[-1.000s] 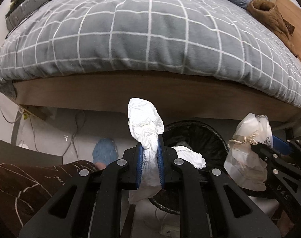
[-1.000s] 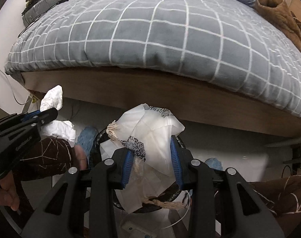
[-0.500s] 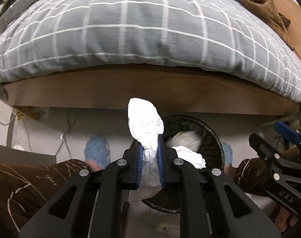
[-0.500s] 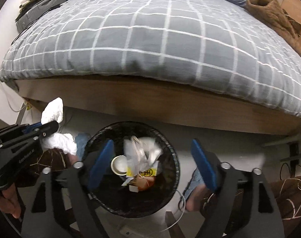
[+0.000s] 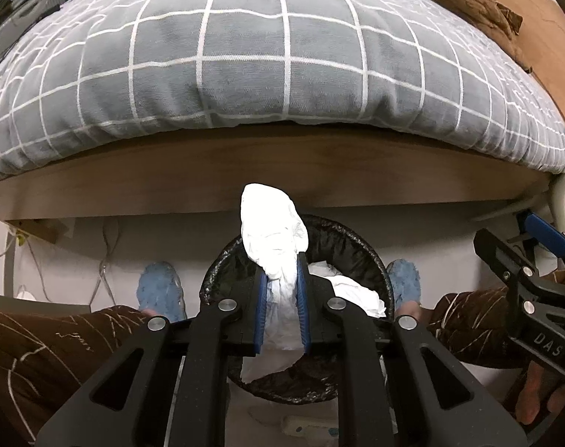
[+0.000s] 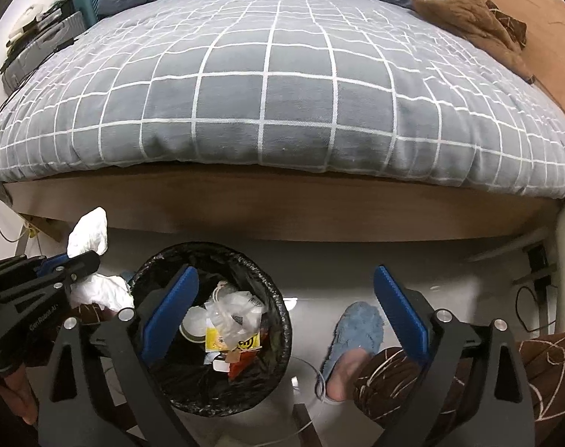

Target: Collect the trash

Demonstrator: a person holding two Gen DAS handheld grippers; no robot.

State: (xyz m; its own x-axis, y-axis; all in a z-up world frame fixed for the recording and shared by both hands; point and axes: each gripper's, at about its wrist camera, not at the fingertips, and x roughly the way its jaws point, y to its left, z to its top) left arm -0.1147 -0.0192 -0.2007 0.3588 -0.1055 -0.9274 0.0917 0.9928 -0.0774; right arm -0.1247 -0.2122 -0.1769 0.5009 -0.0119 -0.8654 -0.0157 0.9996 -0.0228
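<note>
My left gripper (image 5: 281,279) is shut on a crumpled white tissue (image 5: 271,223) and holds it above the near rim of a black-lined trash bin (image 5: 360,249). In the right wrist view the same tissue (image 6: 88,229) sticks up from the left gripper (image 6: 70,264) just left of the bin (image 6: 245,260). My right gripper (image 6: 284,298) is wide open and empty, over the bin's right side. A clear plastic bag (image 6: 234,313) lies inside the bin on top of cups and wrappers.
A bed with a grey checked duvet (image 6: 275,85) and a wooden frame (image 6: 282,212) stands right behind the bin. The person's blue slippers (image 6: 357,327) and brown trouser legs (image 5: 59,346) flank the bin. Cables (image 5: 103,246) lie on the floor at left.
My right gripper opened and the plastic bag it held dropped into the bin. My left gripper with the tissue has moved over the bin's rim.
</note>
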